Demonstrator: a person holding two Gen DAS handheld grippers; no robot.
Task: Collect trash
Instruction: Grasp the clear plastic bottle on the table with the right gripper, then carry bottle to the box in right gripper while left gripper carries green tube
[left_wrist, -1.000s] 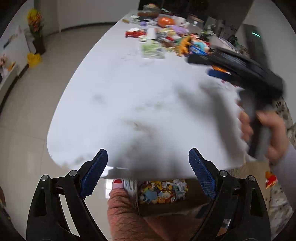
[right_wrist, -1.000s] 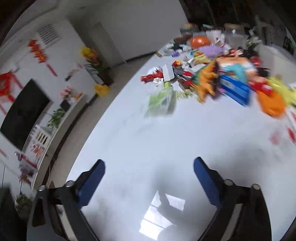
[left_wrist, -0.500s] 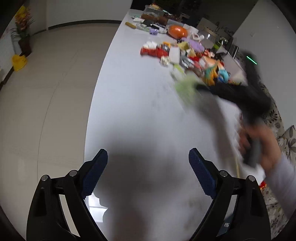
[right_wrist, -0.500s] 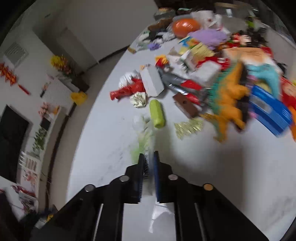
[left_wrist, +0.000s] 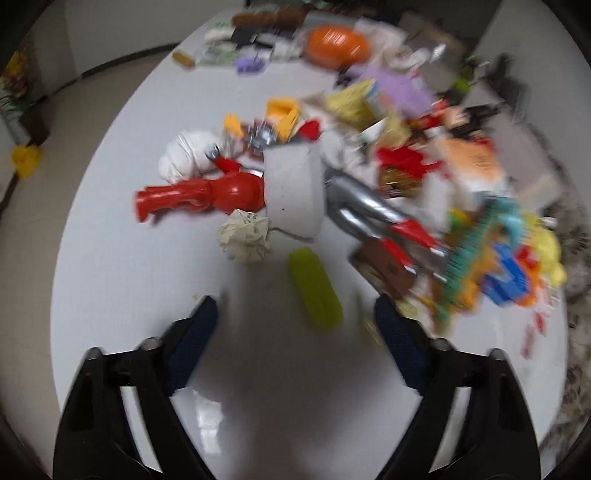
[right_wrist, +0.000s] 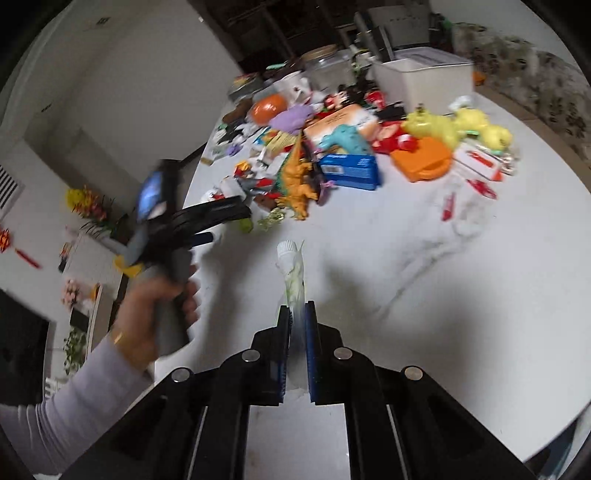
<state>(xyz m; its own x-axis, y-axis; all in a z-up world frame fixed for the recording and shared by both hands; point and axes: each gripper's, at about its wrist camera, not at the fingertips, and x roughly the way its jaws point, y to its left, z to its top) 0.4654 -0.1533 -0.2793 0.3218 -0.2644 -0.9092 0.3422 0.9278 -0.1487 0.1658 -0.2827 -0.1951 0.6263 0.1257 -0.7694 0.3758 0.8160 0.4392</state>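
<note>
**Left gripper lining up on the crumpled paper ball**

Hovering wide open and empty over the white marble table (left_wrist: 122, 258): left gripper (left_wrist: 295, 328), blue pads spread. Lying just ahead between the pads, long axis pointing away and slightly left: lime-green plastic cylinder (left_wrist: 314, 288). Sitting a little farther and to the left, beside the red plastic toy figure (left_wrist: 207, 192): crumpled beige paper ball (left_wrist: 244, 238), probably the next trash. Clamping a squashed clear plastic bottle with white cap (right_wrist: 291, 273), nearly closed and raised off the table: right gripper (right_wrist: 297, 325), farther from the pile.

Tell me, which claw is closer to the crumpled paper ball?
Left. The open left claw hovers just short of the paper ball; the right claw is farther back, gripping a pouch.
</note>
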